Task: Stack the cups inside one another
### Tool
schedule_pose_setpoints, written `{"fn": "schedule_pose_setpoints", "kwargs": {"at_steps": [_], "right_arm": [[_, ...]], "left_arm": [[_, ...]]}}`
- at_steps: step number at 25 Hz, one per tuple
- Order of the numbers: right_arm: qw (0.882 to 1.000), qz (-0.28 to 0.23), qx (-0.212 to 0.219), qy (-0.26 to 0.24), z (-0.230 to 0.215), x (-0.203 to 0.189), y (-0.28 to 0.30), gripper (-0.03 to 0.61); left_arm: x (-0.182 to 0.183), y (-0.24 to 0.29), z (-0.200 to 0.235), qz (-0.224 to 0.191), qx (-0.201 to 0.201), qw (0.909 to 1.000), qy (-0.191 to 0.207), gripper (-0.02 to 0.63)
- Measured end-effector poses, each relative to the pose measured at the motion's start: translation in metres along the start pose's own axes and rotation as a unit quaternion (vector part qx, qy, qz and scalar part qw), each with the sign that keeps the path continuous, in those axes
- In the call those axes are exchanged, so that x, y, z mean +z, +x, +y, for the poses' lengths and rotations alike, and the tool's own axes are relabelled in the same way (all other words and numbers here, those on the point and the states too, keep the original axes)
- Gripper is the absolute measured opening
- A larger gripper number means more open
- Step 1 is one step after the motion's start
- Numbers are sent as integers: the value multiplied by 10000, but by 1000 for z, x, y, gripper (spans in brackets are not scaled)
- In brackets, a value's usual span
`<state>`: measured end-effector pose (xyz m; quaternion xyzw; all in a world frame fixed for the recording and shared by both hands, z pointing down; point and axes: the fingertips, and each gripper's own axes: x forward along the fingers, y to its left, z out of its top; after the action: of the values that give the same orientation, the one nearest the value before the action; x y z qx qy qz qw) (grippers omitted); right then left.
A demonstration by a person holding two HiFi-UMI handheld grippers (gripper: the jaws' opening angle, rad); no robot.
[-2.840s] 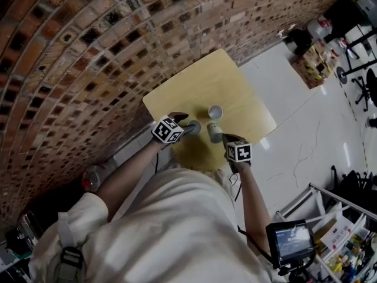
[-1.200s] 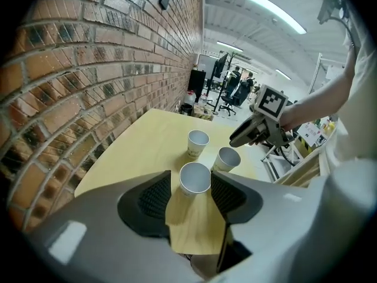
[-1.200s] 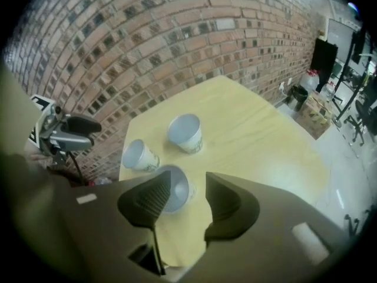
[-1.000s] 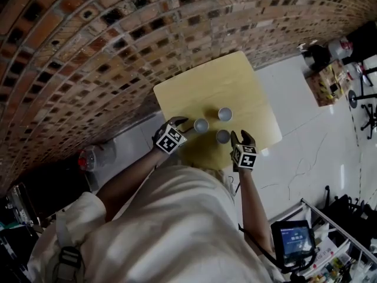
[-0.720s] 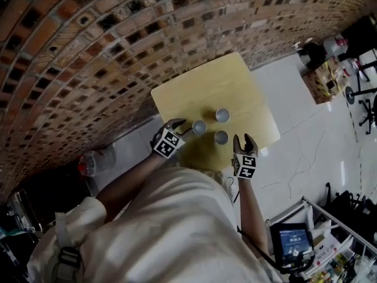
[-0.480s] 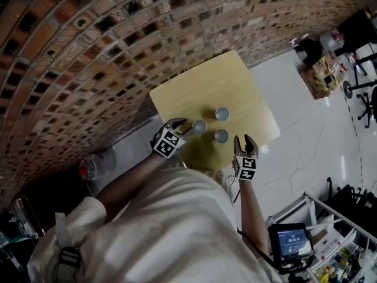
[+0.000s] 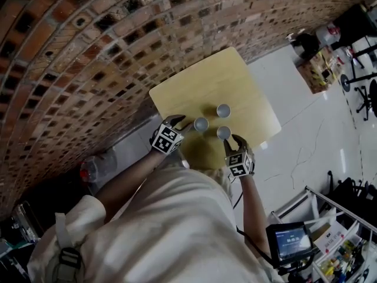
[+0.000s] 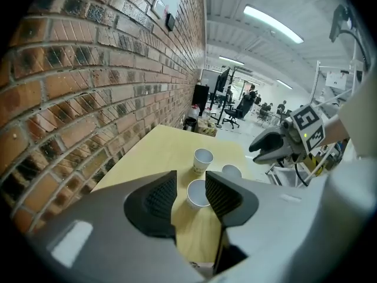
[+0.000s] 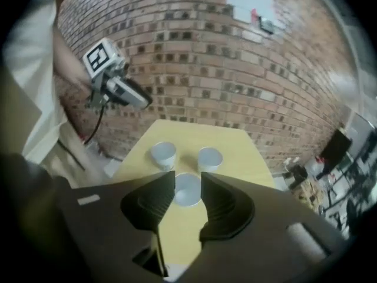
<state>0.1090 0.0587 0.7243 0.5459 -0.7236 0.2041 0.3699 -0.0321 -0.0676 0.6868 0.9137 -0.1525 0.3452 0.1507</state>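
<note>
Three cups stood upright, mouths up, on the yellow bench (image 7: pixel 206 78), grouped in a tight triangle in its near half: the left cup (image 7: pixel 201 124), the far cup (image 7: pixel 223 110) and the right cup (image 7: pixel 223 132). Each was a small, pale, plain-walled cup tapering toward its base, with a white interior. None was nested in another, and narrow strips of bench showed between them. The left tongs (image 7: pixel 179 121) were aligned on the left cup. In the left gripper view that cup sat between the two ribbed black pads (image 8: pixel 160 198), close to the right-hand one, with bench visible on its other side. These jaws had just been closing but were released, not clamped on the cup. The right tongs (image 7: pixel 237 141) were aligned on the right cup. In the right gripper view that cup filled the gap at the jaw tips. These jaws had also just been closing, and no pad was seen pressing on the cup, so they too were released. One side of the bench ran close along the brick wall (image 7: pixel 88 40), and the opposite side bordered the white floor (image 7: pixel 306 117). The right cup stood nearest the bench edge facing the person. Bare bench surface extended from the far cup to the far corner and lay on both sides of the group.
</note>
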Motion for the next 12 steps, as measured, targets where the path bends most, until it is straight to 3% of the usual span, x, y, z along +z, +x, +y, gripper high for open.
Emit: {"fn": "schedule_pose_setpoints", "kwargs": {"at_steps": [2,4,12], "right_arm": [[9939,587,258,-899,21,-16,14,139],[9853,935,359,-1380,31,-29,27,126],[9699,1544,619,-1777,51,-46,66,100]], "left_arm": [[-3,-2,0,27,-10,10000,-9,172],[-7,-3,-2,66,-26,10000,-17,172],[-24,-8,-6,160,-86,9998,1,172]]}}
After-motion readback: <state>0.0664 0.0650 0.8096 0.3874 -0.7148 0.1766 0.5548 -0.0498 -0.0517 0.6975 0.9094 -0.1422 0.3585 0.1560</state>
